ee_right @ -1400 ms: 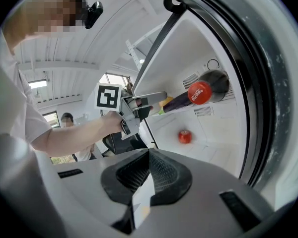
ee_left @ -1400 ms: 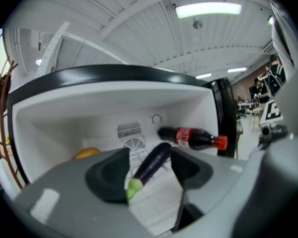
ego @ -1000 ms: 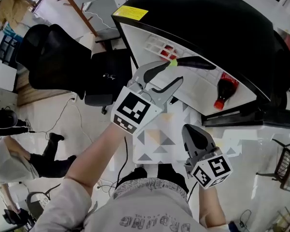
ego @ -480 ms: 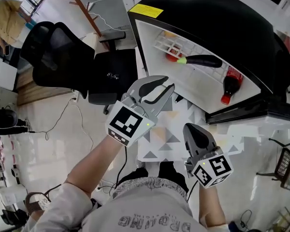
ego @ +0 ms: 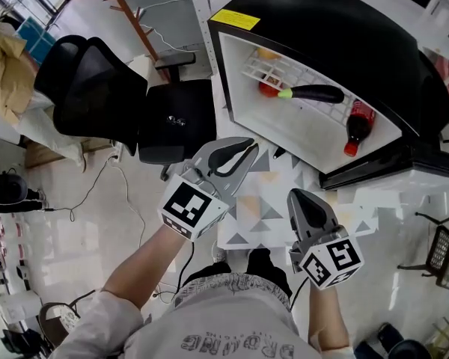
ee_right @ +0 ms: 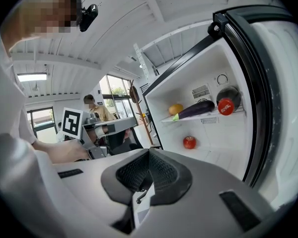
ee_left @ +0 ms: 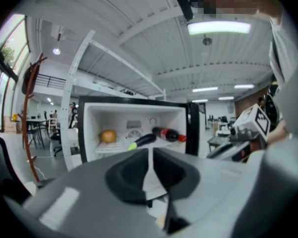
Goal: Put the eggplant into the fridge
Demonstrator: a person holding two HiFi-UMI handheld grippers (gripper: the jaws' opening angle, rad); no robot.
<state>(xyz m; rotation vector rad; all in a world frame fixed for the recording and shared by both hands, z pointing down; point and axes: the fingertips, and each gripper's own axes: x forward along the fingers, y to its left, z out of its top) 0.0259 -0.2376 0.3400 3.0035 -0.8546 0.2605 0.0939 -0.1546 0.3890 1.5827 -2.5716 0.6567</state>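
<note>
The dark purple eggplant (ego: 318, 93) with a green stem lies on the white wire shelf inside the open fridge (ego: 344, 36); it also shows in the left gripper view (ee_left: 145, 140) and the right gripper view (ee_right: 198, 108). My left gripper (ego: 252, 149) hovers in front of the fridge opening, apart from the eggplant. Its jaws are closing with nothing between them, and their tips meet (ee_left: 150, 150). My right gripper (ego: 298, 195) hangs lower right, shut and empty (ee_right: 149, 152).
A cola bottle (ego: 355, 129) lies beside the eggplant, with a red tomato (ego: 268, 88) and a yellow fruit (ee_left: 108, 136) also inside. The fridge door (ego: 389, 174) stands open at right. A black office chair (ego: 97, 88) stands left. A patterned mat (ego: 262, 208) covers the floor.
My left gripper has drawn back from the fridge toward me and its jaws have come together. The eggplant stays on the shelf. The right gripper has barely moved.
</note>
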